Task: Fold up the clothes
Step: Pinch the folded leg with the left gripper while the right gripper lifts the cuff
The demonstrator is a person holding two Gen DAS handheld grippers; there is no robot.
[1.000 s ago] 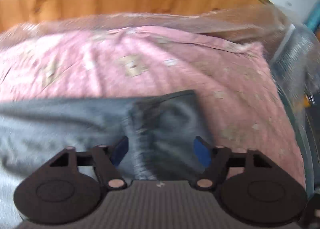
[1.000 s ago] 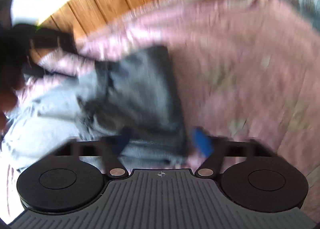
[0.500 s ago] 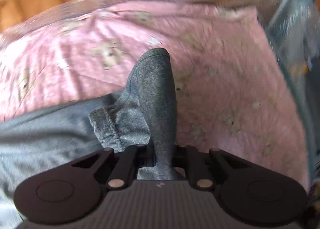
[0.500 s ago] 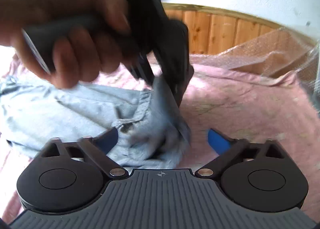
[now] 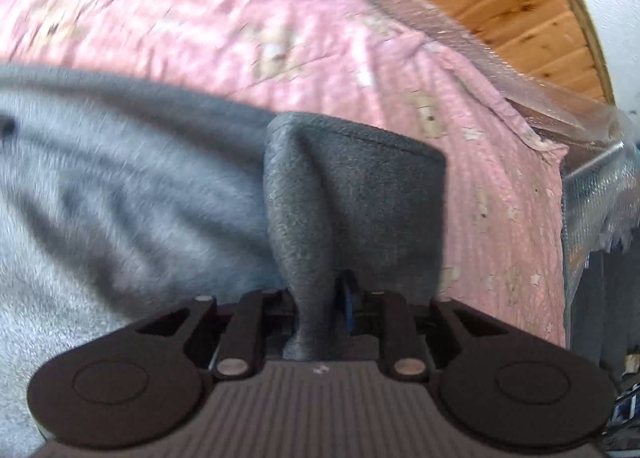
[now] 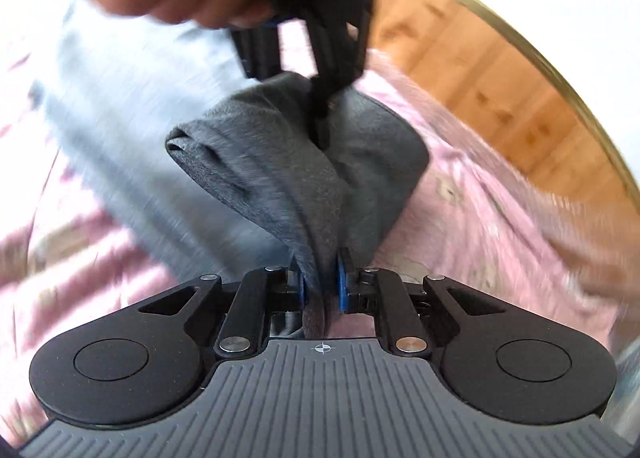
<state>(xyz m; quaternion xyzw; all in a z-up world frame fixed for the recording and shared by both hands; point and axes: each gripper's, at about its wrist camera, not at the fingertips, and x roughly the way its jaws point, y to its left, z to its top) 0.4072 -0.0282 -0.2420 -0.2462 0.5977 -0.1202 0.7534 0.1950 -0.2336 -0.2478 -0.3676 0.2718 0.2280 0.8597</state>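
Your left tongs [image 5: 320, 310] and right tongs [image 6: 321, 288] are both clamped on the grey garment [image 6: 288, 154], lifted at 12 o'clock above the pink bedsheet [image 6: 500, 210], with the rest trailing off toward 9 o'clock.

No legible text, label, brand name or number appears in either view.

The only sign present is a small registration mark: a circle crossed by a horizontal and a vertical line. In the right wrist view it is printed in white on the top edge of the ribbed grey housing [image 6: 320, 398], at lower centre of the frame, just below the gripper jaws. In the left wrist view a mark occupies the same position on the ribbed housing [image 5: 320, 410], but blur renders it unreadable there.
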